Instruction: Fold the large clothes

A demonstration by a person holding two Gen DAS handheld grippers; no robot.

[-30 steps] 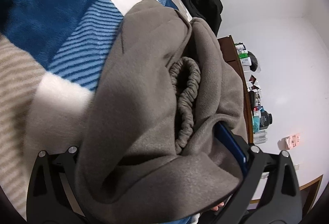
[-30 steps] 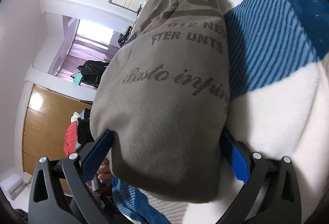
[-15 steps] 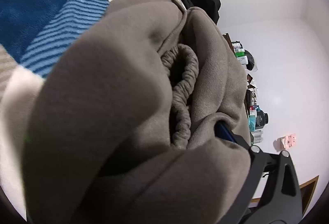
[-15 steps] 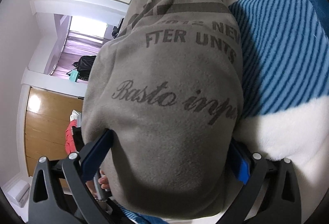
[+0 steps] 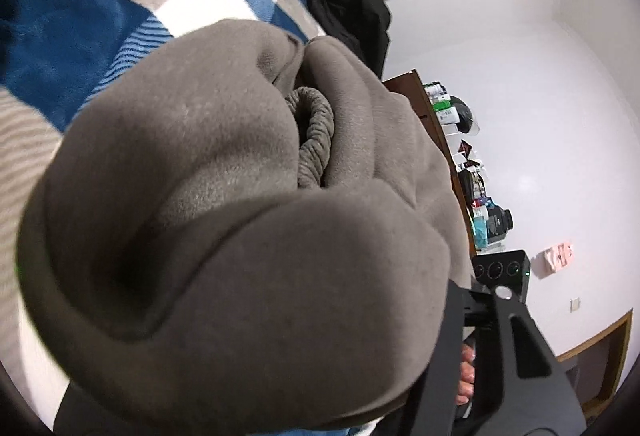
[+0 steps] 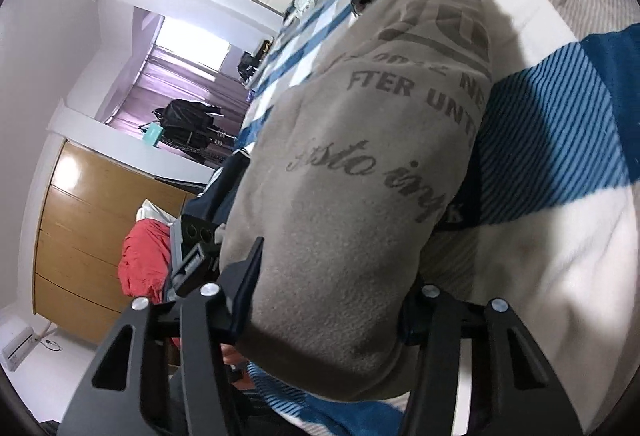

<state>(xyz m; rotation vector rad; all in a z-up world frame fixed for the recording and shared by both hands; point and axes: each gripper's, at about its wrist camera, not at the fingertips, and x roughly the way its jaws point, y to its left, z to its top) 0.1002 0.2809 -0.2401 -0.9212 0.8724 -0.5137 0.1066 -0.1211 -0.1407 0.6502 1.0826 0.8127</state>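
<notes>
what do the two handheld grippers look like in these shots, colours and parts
Both are matte black plastic. The right gripper has two angular black arms with slotted cut-outs, round silver pivot screws and dark blue finger pads. Of the left gripper only one side shows: the same black arm with a slot and a silver screw. A black block with round holes sits beside each.

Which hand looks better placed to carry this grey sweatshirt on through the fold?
Probably the right gripper: both its fingers show on either side of the sweatshirt as the jaws close. In the left view the sweatshirt smothers the gripper and hides one finger, so its hold is harder to judge.
</notes>
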